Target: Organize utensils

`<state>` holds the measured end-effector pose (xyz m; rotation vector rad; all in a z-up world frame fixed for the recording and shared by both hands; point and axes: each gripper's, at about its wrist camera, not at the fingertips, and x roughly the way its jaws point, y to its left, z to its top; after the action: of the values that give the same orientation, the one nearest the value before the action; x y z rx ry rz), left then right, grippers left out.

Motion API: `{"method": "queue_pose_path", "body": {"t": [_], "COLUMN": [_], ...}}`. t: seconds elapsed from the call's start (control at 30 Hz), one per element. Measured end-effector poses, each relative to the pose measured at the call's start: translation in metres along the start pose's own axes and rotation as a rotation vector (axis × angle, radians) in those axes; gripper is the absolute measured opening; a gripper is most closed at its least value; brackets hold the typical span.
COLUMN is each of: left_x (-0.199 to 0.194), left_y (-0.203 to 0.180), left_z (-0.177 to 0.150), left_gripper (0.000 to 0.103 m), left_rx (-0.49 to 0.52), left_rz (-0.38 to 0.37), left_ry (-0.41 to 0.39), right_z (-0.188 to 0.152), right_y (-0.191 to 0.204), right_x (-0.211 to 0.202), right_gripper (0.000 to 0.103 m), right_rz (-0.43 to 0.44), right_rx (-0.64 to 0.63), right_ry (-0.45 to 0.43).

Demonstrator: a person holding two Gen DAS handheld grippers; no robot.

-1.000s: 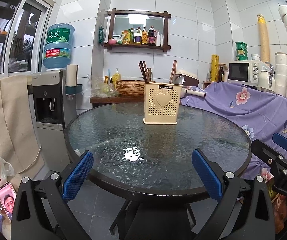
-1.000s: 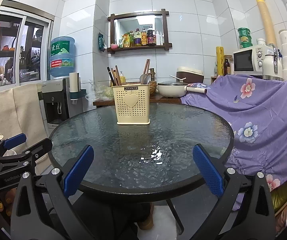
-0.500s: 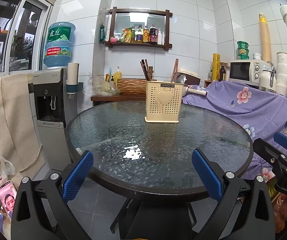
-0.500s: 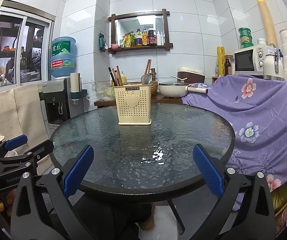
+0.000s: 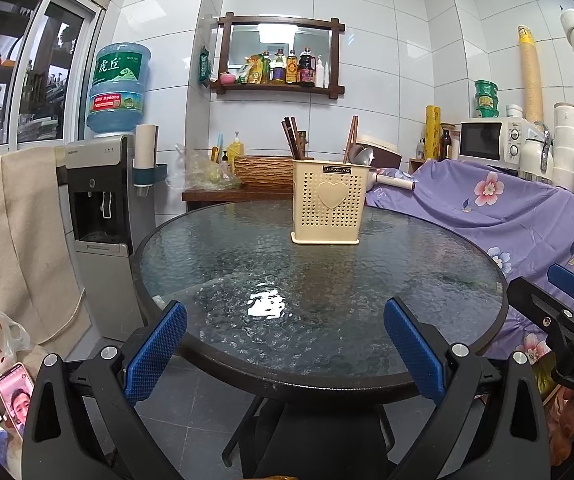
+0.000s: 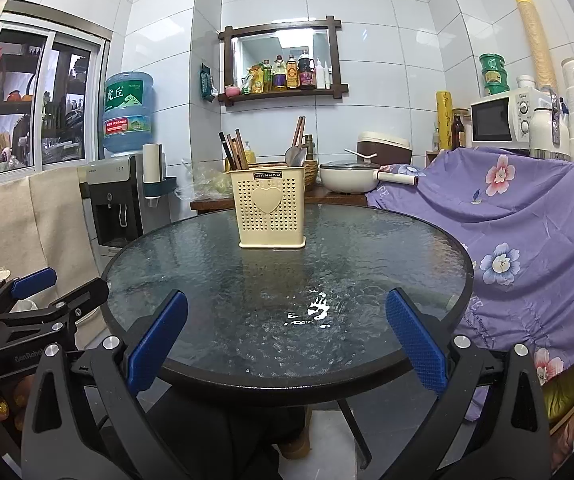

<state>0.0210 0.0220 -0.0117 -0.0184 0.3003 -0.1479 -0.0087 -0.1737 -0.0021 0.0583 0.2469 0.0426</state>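
Left tongs apart, empty, at near desk edge. Right tongs apart, empty, likewise. Cream utensil holder upright on far part of round glass desk; chopsticks, spoon standing inside.

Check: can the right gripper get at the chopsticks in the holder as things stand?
Probably yes. The right gripper is open and empty at the near table edge, with bare glass between it and the holder. The chopsticks stick up above the rim, so a grasp from above looks free.
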Motion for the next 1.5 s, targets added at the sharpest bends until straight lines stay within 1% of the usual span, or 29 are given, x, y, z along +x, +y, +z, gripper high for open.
{"method": "queue_pose_path", "body": {"t": [0.53,0.67,0.8,1.03,1.2,1.5], "left_x": [0.003,0.003,0.001,0.000,0.000,-0.001], "left_y": [0.002,0.003,0.005,0.007,0.010,0.011], "left_z": [0.000,-0.001,-0.001,-0.001,0.001,0.002], "left_gripper": [0.096,0.096,0.096,0.096,0.096,0.096], "left_rx": [-0.001,0.000,-0.011,0.013,-0.002,0.004], "left_rz": [-0.002,0.007,0.004,0.009,0.004,0.005], "left_ry": [0.000,-0.018,-0.016,-0.013,-0.007,-0.006], "right_z": [0.000,-0.001,-0.001,-0.002,-0.002,-0.003], "right_y": [0.001,0.002,0.002,0.000,0.001,0.001], "right_x": [0.001,0.001,0.002,0.001,0.000,0.000], "right_gripper": [0.097,0.097,0.097,0.097,0.097,0.097], "right_rz": [0.002,0.002,0.001,-0.001,0.000,0.003], "right_rx": [0.000,0.000,0.004,0.003,0.005,0.005], "right_ry": [0.001,0.001,0.004,0.000,0.002,0.003]}}
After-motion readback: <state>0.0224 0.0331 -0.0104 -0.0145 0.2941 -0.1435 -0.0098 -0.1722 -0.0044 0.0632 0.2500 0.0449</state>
